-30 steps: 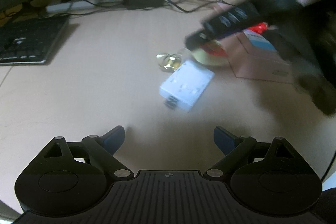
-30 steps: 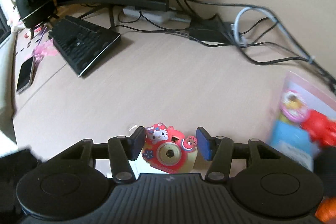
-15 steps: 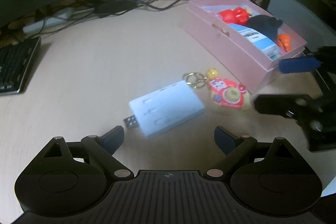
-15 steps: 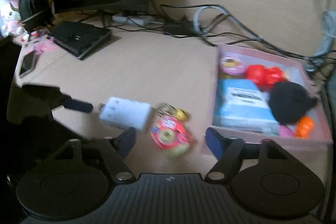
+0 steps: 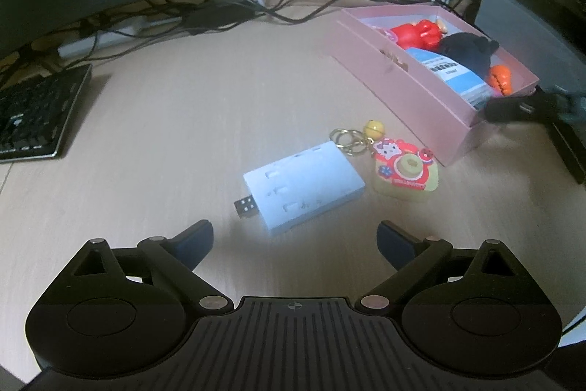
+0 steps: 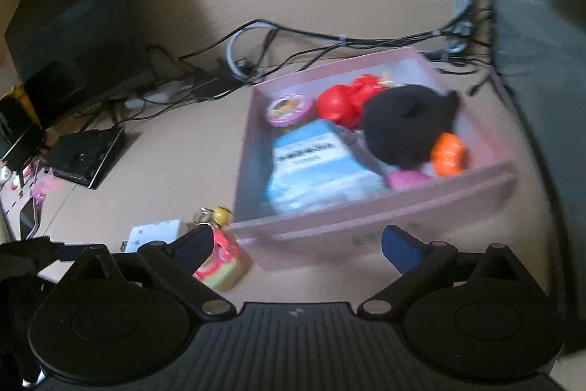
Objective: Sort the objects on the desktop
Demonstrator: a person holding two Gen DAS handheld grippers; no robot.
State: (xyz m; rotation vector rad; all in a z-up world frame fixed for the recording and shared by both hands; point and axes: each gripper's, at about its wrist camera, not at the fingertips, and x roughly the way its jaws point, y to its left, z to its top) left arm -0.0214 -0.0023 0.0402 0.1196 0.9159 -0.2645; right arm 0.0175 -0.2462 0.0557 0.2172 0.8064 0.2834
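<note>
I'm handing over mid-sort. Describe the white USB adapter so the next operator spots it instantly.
Start at the pink box full of toys on the right of the desk. Just in front of its near corner lies a red-and-yellow cartoon keychain, and the white USB adapter lies right beside that. It is the only plain white flat block, with a metal USB plug jutting from one end.

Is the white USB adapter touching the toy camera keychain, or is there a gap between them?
Cannot tell. In the left wrist view the white adapter and the keychain lie side by side; its rings reach the adapter's corner, but contact is unclear. The right wrist view is blurred.
</note>
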